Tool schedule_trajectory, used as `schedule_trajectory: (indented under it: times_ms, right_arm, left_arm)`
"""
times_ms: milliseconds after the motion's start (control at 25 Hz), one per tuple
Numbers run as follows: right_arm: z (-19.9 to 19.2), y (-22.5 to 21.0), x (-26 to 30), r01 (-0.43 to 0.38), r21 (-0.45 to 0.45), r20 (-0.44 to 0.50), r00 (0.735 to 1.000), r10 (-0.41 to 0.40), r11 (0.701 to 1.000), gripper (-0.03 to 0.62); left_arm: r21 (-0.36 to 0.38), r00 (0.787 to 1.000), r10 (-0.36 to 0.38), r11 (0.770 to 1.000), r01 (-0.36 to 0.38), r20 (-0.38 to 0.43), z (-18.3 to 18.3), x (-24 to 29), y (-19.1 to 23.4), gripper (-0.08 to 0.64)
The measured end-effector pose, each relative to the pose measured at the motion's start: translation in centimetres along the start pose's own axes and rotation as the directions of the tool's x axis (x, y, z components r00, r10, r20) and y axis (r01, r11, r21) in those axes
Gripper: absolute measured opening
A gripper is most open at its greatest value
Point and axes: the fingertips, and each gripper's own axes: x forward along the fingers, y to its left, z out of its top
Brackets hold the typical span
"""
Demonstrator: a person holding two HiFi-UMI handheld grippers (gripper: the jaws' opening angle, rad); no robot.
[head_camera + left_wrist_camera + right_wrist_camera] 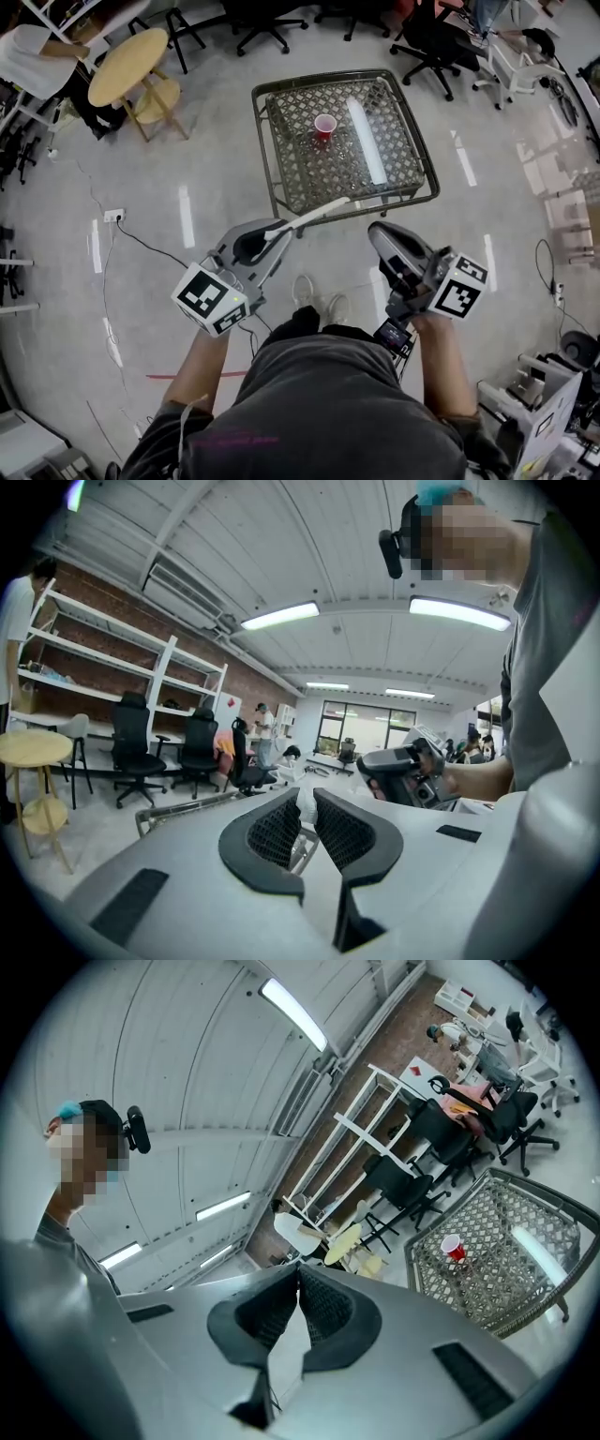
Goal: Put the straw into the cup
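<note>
A red cup (pixel 324 126) stands upright near the middle of a low metal lattice table (pixel 281 169) ahead of me. My left gripper (pixel 266 236) is shut on a white straw (pixel 314 215), which sticks out toward the table's near edge. In the left gripper view the straw (pixel 306 802) sits pinched between the ribbed pads, and the right gripper (pixel 401 774) shows beyond it. My right gripper (pixel 379 232) is held beside the left one, short of the table, shut with nothing in it. In the right gripper view the cup (pixel 454 1250) and the table (pixel 525 1312) lie off to the right of the jaws (pixel 298 1272).
A round wooden table (pixel 127 64) with a stool stands at the far left, with a person beside it. Office chairs (pixel 427 42) ring the far side. A power strip (pixel 113 216) and cable lie on the floor at left. My shoes (pixel 319 300) are below the grippers.
</note>
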Motion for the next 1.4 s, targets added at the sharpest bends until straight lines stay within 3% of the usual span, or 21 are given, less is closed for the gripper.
schedule_trajectory:
  times_ms: [760, 1400]
  right_arm:
    - [1.3, -1.6, 6.3, 0.062, -0.003, 0.041, 0.997, -0.062, 0.998, 0.015]
    - [1.8, -2.3, 6.7, 0.076, -0.006, 0.06, 0.995, -0.076, 0.997, 0.015]
  left_arm:
    - [0.017, 0.998, -0.061, 0.998, 0.061, 0.002, 1.3, 0.2, 7.3, 0.049]
    - [0.027, 0.998, -0.069, 0.997, 0.069, 0.009, 1.8, 0.4, 8.2, 0.049]
